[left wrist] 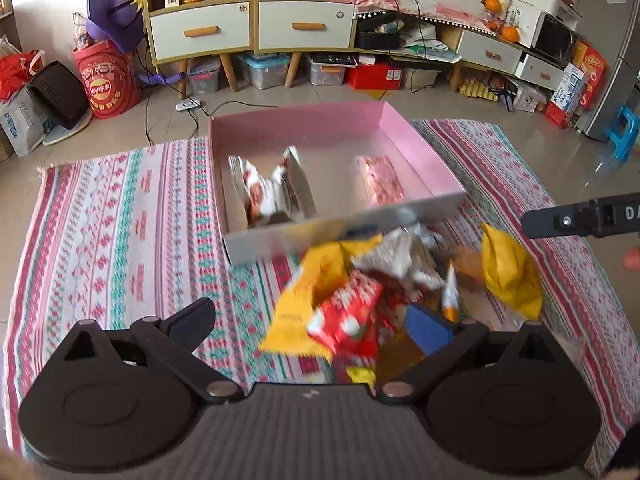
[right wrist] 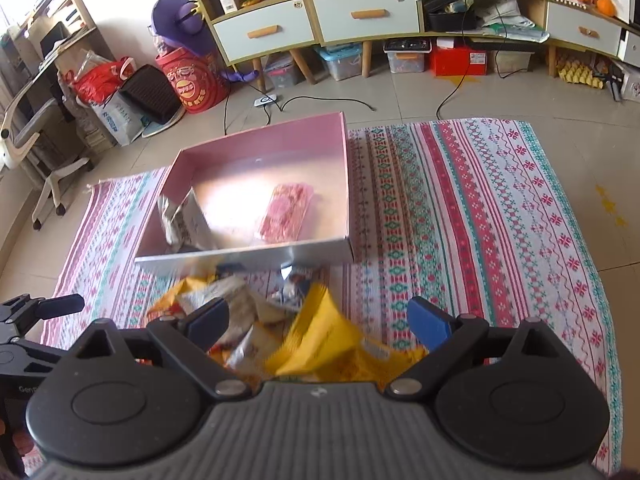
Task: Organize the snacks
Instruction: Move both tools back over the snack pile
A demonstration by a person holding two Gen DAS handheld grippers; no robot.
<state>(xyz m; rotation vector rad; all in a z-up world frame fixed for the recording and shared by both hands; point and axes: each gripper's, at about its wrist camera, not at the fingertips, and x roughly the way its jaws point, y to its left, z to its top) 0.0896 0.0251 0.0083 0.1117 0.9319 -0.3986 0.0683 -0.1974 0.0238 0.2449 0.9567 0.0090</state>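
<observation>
A pink open box (left wrist: 304, 120) stands on the striped cloth. Inside it a white-and-red snack packet (left wrist: 268, 192) leans at the left and a pink packet (left wrist: 380, 180) lies at the right. In front of the box is a loose pile of snacks: yellow bags (left wrist: 508, 272), a red packet (left wrist: 344, 316) and silver packets (left wrist: 392, 260). My left gripper (left wrist: 316, 324) hangs open over the pile, its jaws wide apart and pressing on nothing. My right gripper (right wrist: 318, 322) is also open, above a yellow bag (right wrist: 320, 336), with the box (right wrist: 256, 256) just beyond.
The striped cloth (right wrist: 480, 220) covers the tiled floor and is bare to the right of the box. Low cabinets (left wrist: 248, 28), storage bins, a red drum (left wrist: 108, 80), bags and floor cables (right wrist: 320, 100) line the far side. An office chair (right wrist: 36, 140) stands far left.
</observation>
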